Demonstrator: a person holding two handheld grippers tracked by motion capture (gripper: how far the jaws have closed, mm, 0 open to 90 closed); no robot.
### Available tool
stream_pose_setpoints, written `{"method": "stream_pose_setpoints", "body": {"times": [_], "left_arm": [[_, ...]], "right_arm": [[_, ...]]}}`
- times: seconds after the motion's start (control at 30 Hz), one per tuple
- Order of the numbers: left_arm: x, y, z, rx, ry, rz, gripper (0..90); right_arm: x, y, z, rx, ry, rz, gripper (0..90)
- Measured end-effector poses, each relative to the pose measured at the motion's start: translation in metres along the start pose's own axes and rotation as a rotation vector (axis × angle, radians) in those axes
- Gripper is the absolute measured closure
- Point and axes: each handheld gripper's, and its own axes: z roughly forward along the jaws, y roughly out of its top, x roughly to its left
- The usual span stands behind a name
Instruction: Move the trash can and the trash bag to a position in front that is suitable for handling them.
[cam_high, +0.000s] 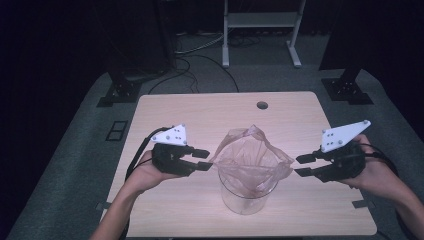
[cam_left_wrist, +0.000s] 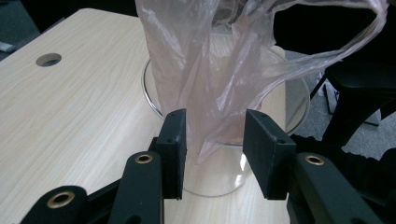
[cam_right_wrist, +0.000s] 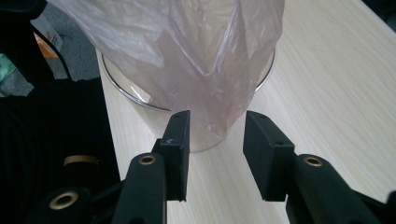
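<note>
A thin, translucent pinkish plastic bag (cam_high: 252, 160) sits inside a clear glass cylinder (cam_high: 245, 197), which stands upright on the pale wooden table (cam_high: 165, 110) near the person's edge and about midway across it. The bag's crumpled upper part rises above the glass rim and spreads open, its edges draping out over the rim to the left and right.

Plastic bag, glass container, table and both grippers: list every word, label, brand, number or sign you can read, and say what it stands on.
None can be read.
Plastic bag: plain, no print.
Glass container: clear, no label.
Table: bare wood grain, no markings.
Left gripper and right gripper: no lettering on the jaws or white plates.
Orange scrap at the edge of the right gripper view: too blurred to read.
</note>
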Motion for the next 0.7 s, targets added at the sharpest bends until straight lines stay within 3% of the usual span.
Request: {"method": "stream_pose_setpoints", "body": {"times": [0.4, 0.7], "left_arm": [[-0.014, 0.018, -0.003, -0.002, -0.059, 0.056, 66.1], [-0.022, 0.037, 0.007, 0.010, -0.082, 0.094, 68.2]], "right_arm": [[0.009, 0.024, -0.018, -0.041, 0.013, -0.044, 67.1], [0.018, 0.049, -0.018, -0.056, 0.044, -0.091, 69.6]]}}
